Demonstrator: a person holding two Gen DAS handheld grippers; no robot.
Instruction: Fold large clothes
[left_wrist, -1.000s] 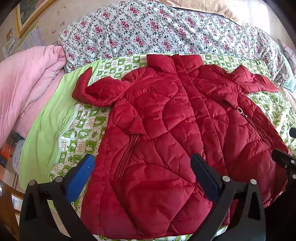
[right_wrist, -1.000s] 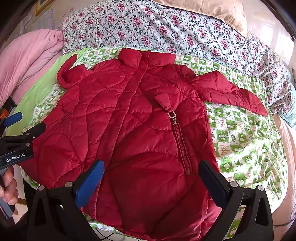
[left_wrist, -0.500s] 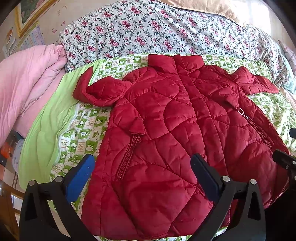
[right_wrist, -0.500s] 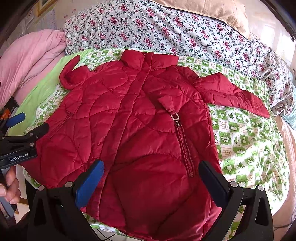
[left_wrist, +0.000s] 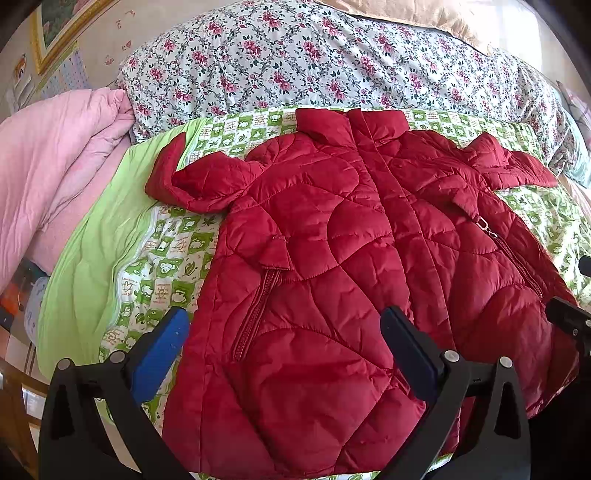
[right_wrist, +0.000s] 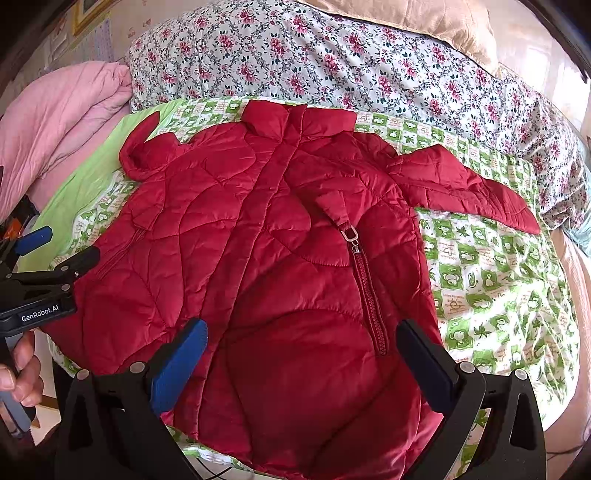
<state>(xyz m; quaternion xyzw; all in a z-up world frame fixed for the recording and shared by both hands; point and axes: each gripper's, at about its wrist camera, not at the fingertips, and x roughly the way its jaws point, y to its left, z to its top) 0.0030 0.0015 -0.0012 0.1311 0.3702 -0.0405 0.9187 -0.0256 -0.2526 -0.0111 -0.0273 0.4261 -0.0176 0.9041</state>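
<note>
A quilted jacket (left_wrist: 332, 266) lies front-up on a patterned sheet (right_wrist: 487, 280), collar toward a floral quilt (left_wrist: 314, 62) behind it — one sleeve out to each side. A folded blanket (left_wrist: 51, 173) sits left of the sheet — a pillow (right_wrist: 417, 18) lies behind the quilt.

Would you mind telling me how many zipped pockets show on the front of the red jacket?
2. One pocket zip runs down the jacket on the side near the left gripper; the other zip, with a metal pull, lies above the right gripper. More may be hidden underneath.
</note>
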